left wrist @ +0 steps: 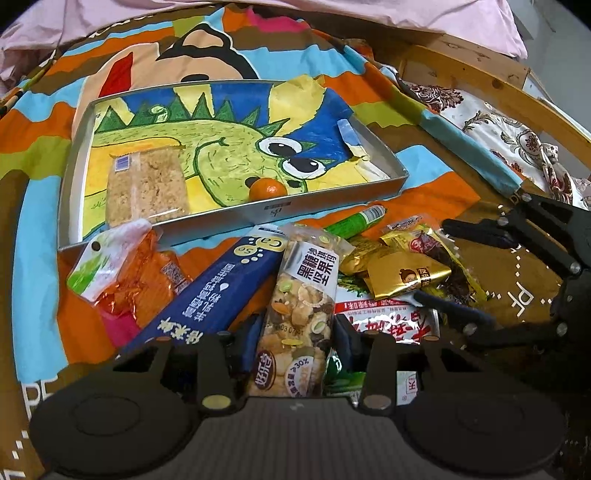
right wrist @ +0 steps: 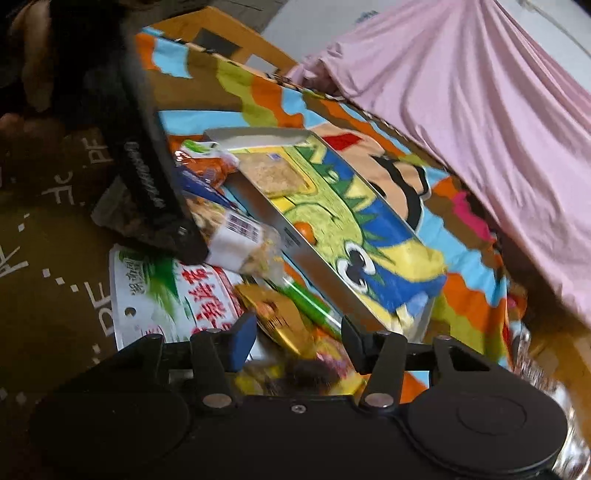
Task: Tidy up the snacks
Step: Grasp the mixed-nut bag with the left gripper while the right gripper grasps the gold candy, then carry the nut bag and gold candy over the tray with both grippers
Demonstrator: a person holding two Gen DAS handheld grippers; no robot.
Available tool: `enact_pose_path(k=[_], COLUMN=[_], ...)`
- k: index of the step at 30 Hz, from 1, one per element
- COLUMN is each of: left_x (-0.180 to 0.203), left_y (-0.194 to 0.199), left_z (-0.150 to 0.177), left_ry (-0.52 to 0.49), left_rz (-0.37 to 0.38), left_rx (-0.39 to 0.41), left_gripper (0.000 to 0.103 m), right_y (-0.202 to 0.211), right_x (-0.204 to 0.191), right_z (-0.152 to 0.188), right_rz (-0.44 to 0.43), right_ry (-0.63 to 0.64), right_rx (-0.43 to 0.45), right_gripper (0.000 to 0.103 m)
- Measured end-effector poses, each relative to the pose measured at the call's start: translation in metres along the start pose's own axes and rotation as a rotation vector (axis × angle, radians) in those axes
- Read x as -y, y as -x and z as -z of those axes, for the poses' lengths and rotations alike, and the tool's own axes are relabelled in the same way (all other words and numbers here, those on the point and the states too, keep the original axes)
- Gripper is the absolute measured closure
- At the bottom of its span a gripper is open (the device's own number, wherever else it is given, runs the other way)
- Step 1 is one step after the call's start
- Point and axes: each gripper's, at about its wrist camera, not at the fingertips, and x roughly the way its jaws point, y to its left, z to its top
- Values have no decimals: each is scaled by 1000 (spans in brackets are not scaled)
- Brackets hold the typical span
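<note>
A clear nut bar point(left wrist: 299, 314) lies in the snack pile, and my left gripper point(left wrist: 299, 332) is shut on its near end. One left finger point(right wrist: 184, 240) shows on the same bar point(right wrist: 240, 236) in the right wrist view. My right gripper point(right wrist: 295, 339) stands open around a gold packet point(right wrist: 284, 321). From the left wrist view it point(left wrist: 432, 260) straddles the gold packet point(left wrist: 406, 277) and a yellow packet point(left wrist: 454, 266). Behind the pile is a shallow silver tray point(left wrist: 236, 218) lined with a dinosaur drawing. It holds a rice crisp bar point(left wrist: 147, 184) and a small orange point(left wrist: 267, 189).
Also in the pile are a long blue packet point(left wrist: 218, 288), an orange packet point(left wrist: 136, 273), a green tube point(left wrist: 354, 221) and a big red-and-white bag point(left wrist: 388, 317). All lie on a cartoon blanket point(left wrist: 44, 147). A pink sheet point(left wrist: 332, 18) is behind and a wooden frame point(left wrist: 480, 74) to the right.
</note>
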Motion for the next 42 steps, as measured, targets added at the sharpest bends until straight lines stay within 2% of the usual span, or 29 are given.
enact_pose_path(k=[4, 8, 13, 15, 17, 18, 21, 28, 36, 42], left_x=[0, -1, 0, 0, 1, 1, 3, 7, 13, 13], left_y=[1, 0, -2, -3, -2, -2, 1, 20, 53, 78], left_z=[0, 0, -1, -2, -1, -1, 1, 18, 48, 69], left_ry=[10, 19, 27, 30, 33, 32, 34, 114, 207, 274], left_rz=[-1, -2, -8, -10, -11, -12, -22, -36, -23, -29], left_rx=[1, 0, -3, -4, -3, -3, -1, 31, 61, 98], left_gripper=[58, 58, 57, 57, 58, 58, 60, 61, 61, 61], right_y=[-8, -21, -41, -43, -41, -39, -29, 1, 42, 58], right_x=[0, -3, -1, 3, -2, -6, -22, -39, -53, -58], right_z=[4, -1, -7, -9, -8, -6, -1, 3, 9, 8], right_rz=[0, -1, -51, -74, -93, -96, -59, -3, 38, 62], right_ry=[6, 54, 115, 112, 139, 158, 235, 310, 356, 365], right_rx=[-21, 17, 30, 37, 54, 62, 111, 172, 225, 260], right_gripper=[47, 47, 50, 57, 70, 82, 82, 82, 82, 83])
